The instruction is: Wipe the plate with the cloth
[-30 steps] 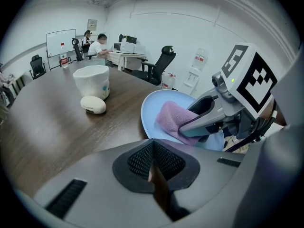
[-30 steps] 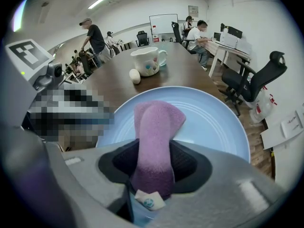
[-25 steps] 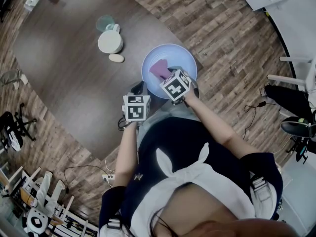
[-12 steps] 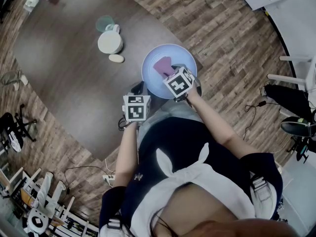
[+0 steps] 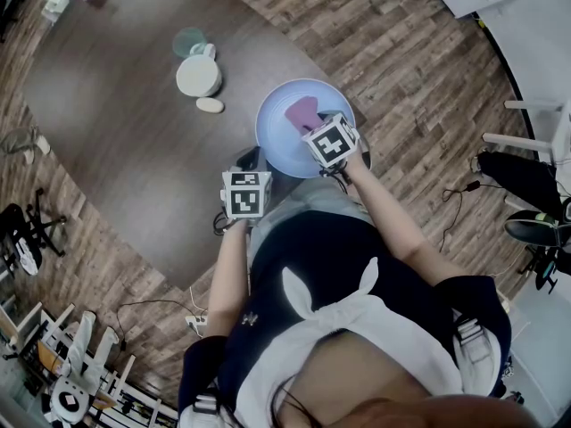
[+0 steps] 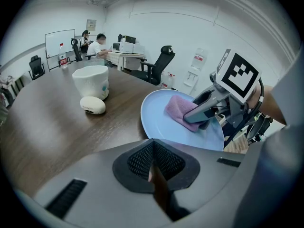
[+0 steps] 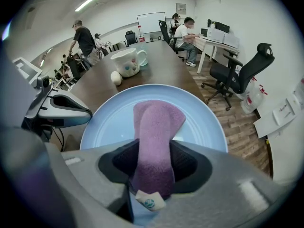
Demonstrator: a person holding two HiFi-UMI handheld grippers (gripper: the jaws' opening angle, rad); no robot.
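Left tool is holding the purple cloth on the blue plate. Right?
Wrong tool. The right tool is holding the purple cloth on the blue plate. The right gripper view shows the cloth clamped between its jaws.

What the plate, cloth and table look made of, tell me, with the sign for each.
The plate: smooth pale blue with a soft sheen, likely glazed ceramic or melamine. The cloth: purple, fuzzy nap, folds softly; looks like microfibre or fleece. The table: dark brown, matte, faint grain; probably wood veneer or laminate.
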